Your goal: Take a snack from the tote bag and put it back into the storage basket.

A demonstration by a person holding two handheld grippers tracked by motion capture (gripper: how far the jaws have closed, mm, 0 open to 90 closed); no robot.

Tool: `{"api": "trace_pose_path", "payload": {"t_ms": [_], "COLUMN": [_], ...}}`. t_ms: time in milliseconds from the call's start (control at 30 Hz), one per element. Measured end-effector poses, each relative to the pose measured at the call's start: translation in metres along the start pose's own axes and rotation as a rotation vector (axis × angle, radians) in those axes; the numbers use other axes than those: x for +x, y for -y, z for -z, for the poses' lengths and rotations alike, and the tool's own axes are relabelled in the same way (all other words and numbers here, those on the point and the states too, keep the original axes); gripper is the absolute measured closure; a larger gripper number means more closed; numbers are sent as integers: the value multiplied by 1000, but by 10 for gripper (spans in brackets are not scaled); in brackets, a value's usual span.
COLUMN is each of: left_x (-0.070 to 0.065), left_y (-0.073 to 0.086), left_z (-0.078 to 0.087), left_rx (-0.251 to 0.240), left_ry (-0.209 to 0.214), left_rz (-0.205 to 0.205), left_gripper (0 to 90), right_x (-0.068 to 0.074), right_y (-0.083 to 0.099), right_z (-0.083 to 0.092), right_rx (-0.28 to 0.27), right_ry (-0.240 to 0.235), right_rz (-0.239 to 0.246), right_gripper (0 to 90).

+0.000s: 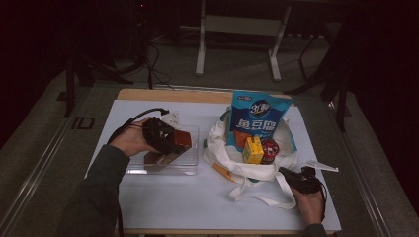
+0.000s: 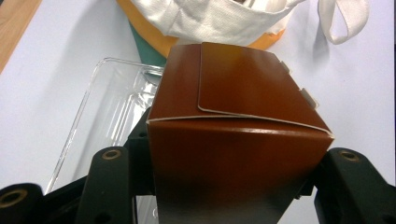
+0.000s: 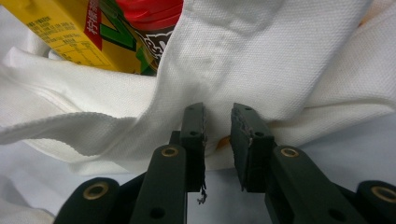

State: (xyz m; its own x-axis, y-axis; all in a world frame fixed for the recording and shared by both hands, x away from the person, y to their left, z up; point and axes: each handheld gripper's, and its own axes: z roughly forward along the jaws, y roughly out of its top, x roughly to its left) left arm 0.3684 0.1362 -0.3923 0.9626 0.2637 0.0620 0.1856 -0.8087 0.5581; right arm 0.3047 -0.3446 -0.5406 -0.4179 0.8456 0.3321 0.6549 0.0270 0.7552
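Dim room, white tabletop [image 1: 197, 202], left tongs [image 1: 168, 140] clamped on brown box [image 2: 233, 140], right tongs [image 3: 217, 135] pinching white bag [image 3: 261, 60].

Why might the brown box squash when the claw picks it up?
The brown box looks like thin folded card, so it probably dents if squeezed hard. Its glossy sides may be slippery. The left claw grips both sides above the clear tray, and its tucked lid flap could pop open.

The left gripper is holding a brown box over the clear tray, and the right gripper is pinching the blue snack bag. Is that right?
Not quite. The right gripper is at the white cloth bag, not the blue snack bag; the right gripper view shows its jaws against the white fabric. The rest is right: the left gripper holds the brown box over the clear tray.
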Motion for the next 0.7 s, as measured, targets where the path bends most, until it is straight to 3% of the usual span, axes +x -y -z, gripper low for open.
{"api": "trace_pose_path", "payload": {"t_ms": [200,333,500,700], "left_x": [0,-2,-2,-3], "left_y": [5,8,7,2], "left_z": [3,2,-10,-27], "left_rx": [58,43,16,39], "left_ry": [-18,-8,53,106], "left_rz": [-11,-11,22,60], "left_gripper": [441,434,400,362], "right_x": [0,0,0,0], "right_y": [0,0,0,0], "right_z": [0,0,0,0], "right_rx": [0,0,0,0], "right_ry": [0,-1,0,-2], "right_rz": [0,0,0,-2], "right_gripper": [748,748,748,746]}}
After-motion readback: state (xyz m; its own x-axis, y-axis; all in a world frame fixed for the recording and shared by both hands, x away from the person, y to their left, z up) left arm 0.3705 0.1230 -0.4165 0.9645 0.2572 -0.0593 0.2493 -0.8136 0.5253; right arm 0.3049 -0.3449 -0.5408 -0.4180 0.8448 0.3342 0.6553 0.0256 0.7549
